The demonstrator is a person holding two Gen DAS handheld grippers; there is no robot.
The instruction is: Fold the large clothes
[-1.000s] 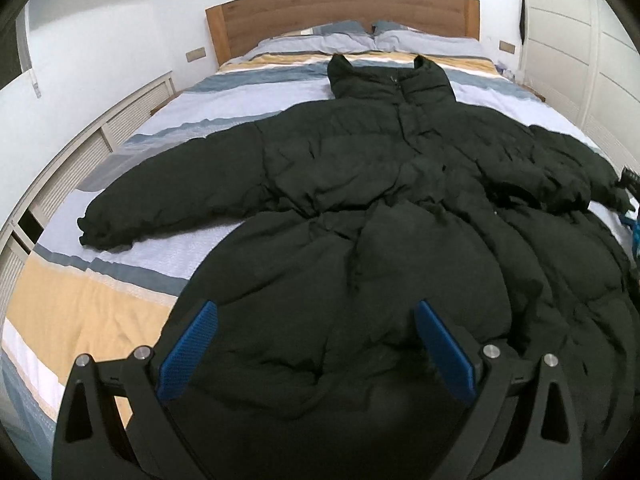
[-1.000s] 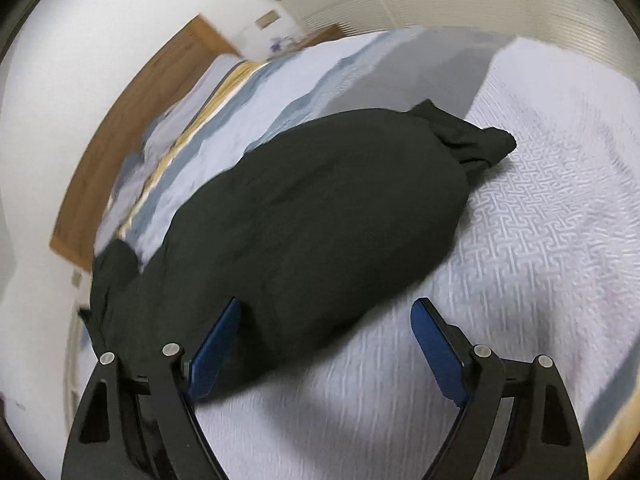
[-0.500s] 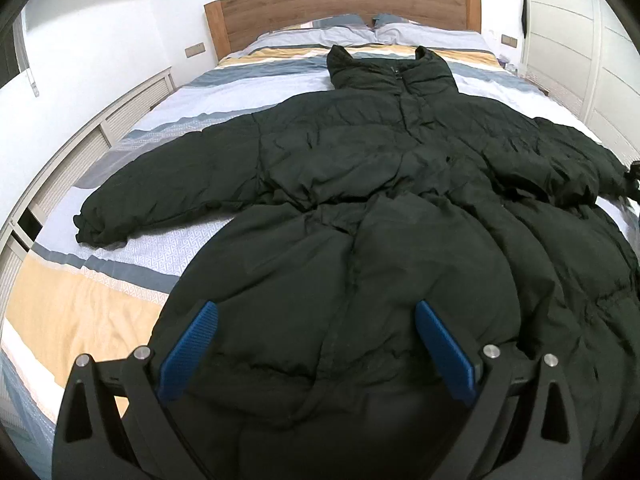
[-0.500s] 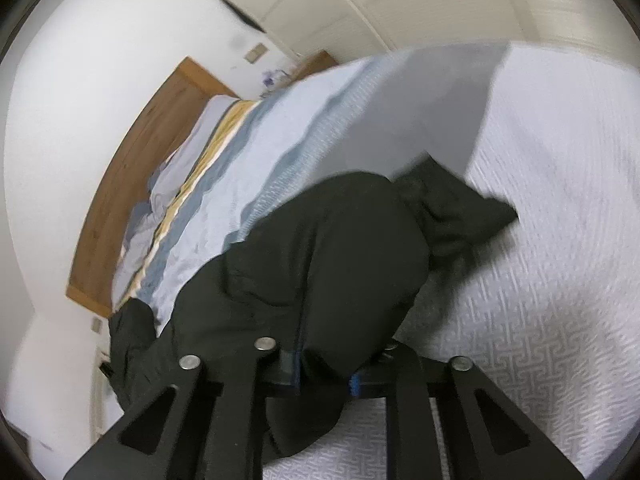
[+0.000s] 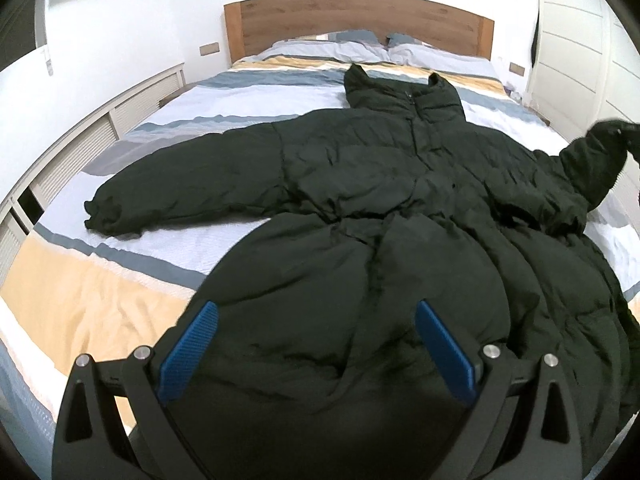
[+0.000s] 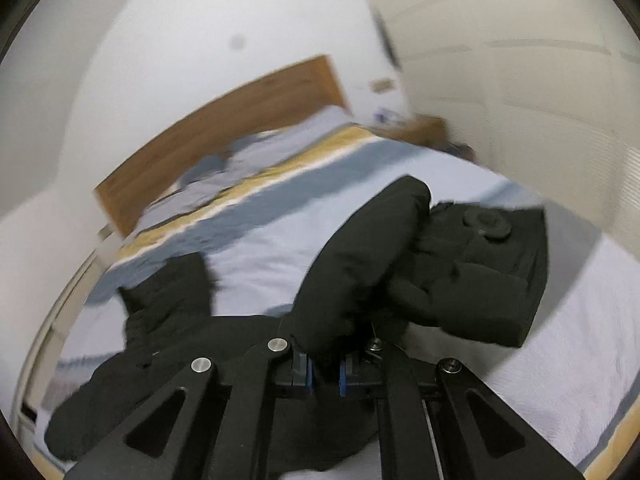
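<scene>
Black and quilted, the puffer coat [image 5: 400, 216] lies front-up across the striped duvet [image 5: 120, 300] of the bed, its collar toward the wooden headboard [image 5: 360, 20] and its hem nearest you. No brand, label or legible writing shows anywhere on it — the fabric is plain, matte and puffy, creased along the stitched channels, with a zip line running down from the collar. One sleeve [image 5: 180, 192] stretches flat out to the left side of the bed, its cuff bunched at the end. The other sleeve [image 6: 360, 272] is off the bedding: your right gripper [image 6: 324, 372] has it pinched between its blue pads, fingers clenched on the padded fabric, and the cuff [image 6: 480, 272] flops over beyond the grip, a round dark button or snap visible on it. In the left wrist view that raised sleeve stands up at the far right edge, above the coat's body.

Your left gripper [image 5: 316, 352] hangs over the lower part of the coat — its fingers [image 5: 188, 352] spread wide, holding nothing, with the hem area between and below them. Pillows [image 5: 360, 42] sit against the headboard, and white panelled doors [image 5: 580, 40] line the right wall.
</scene>
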